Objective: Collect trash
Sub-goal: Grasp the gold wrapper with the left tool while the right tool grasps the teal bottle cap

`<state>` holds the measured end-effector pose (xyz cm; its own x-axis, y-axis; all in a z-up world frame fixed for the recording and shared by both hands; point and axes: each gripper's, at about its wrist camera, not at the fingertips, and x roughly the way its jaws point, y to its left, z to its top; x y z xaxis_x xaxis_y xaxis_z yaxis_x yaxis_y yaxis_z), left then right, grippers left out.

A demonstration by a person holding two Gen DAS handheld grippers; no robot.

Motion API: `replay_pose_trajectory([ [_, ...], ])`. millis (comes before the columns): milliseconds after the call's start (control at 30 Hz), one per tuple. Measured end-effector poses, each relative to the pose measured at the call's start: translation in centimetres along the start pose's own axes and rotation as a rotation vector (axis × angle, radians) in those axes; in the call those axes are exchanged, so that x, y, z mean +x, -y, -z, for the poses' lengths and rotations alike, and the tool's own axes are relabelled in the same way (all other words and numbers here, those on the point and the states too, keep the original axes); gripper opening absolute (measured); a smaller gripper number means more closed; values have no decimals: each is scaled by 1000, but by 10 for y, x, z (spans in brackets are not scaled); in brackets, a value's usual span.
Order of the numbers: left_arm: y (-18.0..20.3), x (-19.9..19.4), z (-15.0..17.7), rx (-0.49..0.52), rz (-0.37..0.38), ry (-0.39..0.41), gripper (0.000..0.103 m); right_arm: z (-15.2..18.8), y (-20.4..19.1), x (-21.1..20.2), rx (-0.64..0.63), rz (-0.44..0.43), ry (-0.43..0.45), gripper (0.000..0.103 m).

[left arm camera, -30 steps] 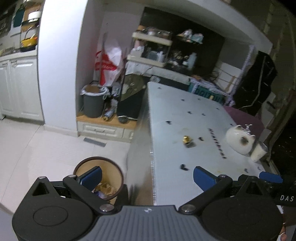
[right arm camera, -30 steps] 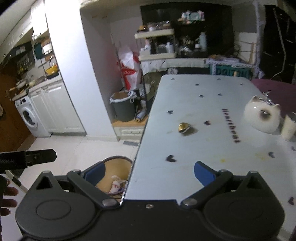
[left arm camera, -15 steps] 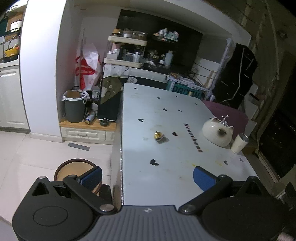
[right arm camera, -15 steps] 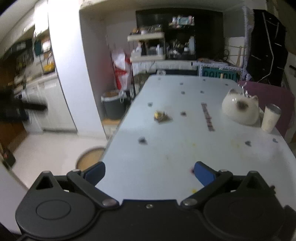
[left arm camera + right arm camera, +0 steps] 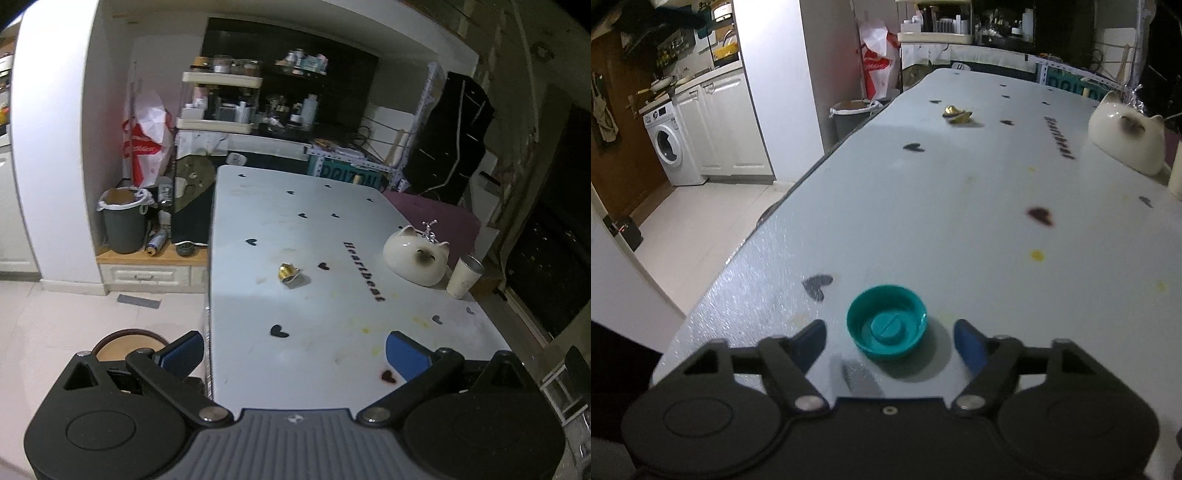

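Note:
A teal bottle cap (image 5: pixel 887 322) lies open side up on the white table (image 5: pixel 960 192), between the blue pads of my right gripper (image 5: pixel 892 345), which is open and low over the near end. A crumpled gold wrapper (image 5: pixel 956 114) lies farther up the table; it also shows in the left wrist view (image 5: pixel 289 274). My left gripper (image 5: pixel 293 356) is open and empty above the table's near edge. A round brown bin (image 5: pixel 125 345) stands on the floor, left of the table, partly hidden by the left finger.
A white cat-shaped pot (image 5: pixel 415 255) and a cup (image 5: pixel 463 277) stand at the table's right edge. A grey lined bin (image 5: pixel 123 219) sits on a low step by the wall. White cabinets and a washing machine (image 5: pixel 670 147) are at the left.
My right gripper has dropped low over the table's near end, and the teal cap now sits between its pads. My left gripper has swung right, from over the brown bin toward the table.

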<state>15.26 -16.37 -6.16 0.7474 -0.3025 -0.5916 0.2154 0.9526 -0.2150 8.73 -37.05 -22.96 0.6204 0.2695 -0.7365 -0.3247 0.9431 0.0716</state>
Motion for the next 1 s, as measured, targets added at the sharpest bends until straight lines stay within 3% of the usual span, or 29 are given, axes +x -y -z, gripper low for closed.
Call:
replay_pose_trajectory([
  [100, 1, 23, -1, 20, 23, -9, 103, -1, -2, 2, 0, 21, 7, 49],
  [400, -5, 108, -7, 69, 110, -32, 101, -22, 17, 10, 103, 82, 3, 48],
  [633, -5, 192, -27, 201, 153, -96, 80, -56, 38, 24, 217, 113, 5, 48],
  [1000, -15, 316, -55, 325, 130, -129, 67, -101, 69, 44, 401, 144, 9, 48],
])
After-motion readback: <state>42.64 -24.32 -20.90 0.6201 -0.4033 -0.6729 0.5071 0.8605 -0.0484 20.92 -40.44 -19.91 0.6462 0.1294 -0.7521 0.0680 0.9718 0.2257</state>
